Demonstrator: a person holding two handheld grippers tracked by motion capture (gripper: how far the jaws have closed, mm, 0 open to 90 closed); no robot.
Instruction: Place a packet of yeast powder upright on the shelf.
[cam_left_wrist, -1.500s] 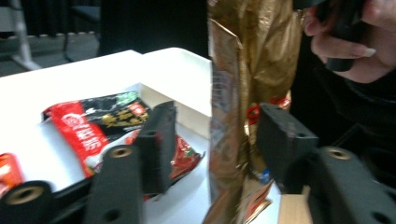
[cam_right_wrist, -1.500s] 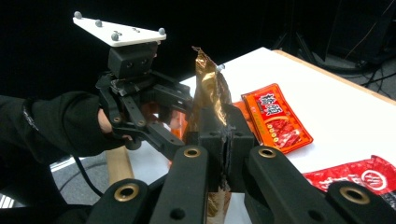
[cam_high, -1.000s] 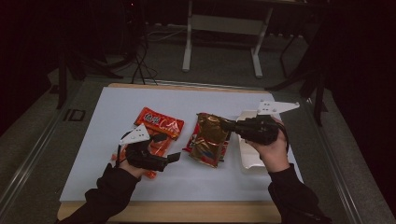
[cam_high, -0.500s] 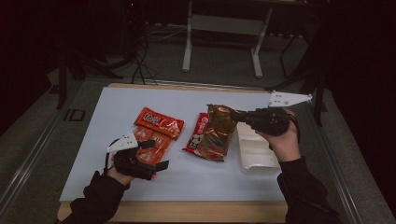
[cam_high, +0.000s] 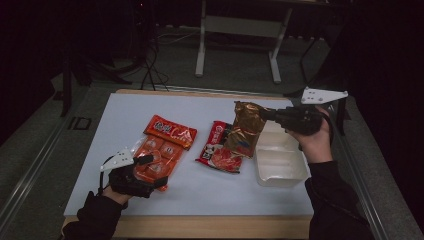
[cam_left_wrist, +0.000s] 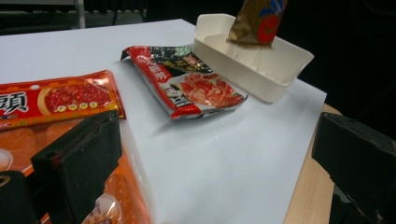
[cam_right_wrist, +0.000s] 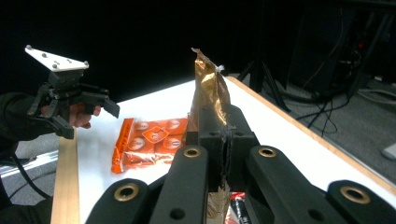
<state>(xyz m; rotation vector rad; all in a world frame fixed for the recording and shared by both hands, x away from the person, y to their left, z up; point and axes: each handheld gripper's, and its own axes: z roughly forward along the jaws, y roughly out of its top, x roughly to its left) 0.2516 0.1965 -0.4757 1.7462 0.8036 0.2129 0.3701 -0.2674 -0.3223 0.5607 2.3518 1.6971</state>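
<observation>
Item 1, right gripper (cam_high: 265, 115): you are clamping the gold packet (cam_high: 246, 127) by its top edge, jaws pressed flat on the foil. A second ago it was lying low on the red noodle packet (cam_high: 220, 150); now you are holding it raised, its lower end hanging over the near-left corner of the white tray (cam_high: 280, 162).

Item 2, left gripper (cam_high: 150, 172): you are resting it at the near left with jaws spread wide, holding nothing. One jaw is lying on the orange snack bag (cam_high: 157, 160). It has drawn back toward you since then.

Item 3, red packet (cam_high: 170, 131): it is lying flat, just beyond the orange bag.

Item 4, status: the lift is looking finished. Lowering the gold packet into the tray is likely coming next, with the other packets waiting on the white sheet (cam_high: 125, 115).
</observation>
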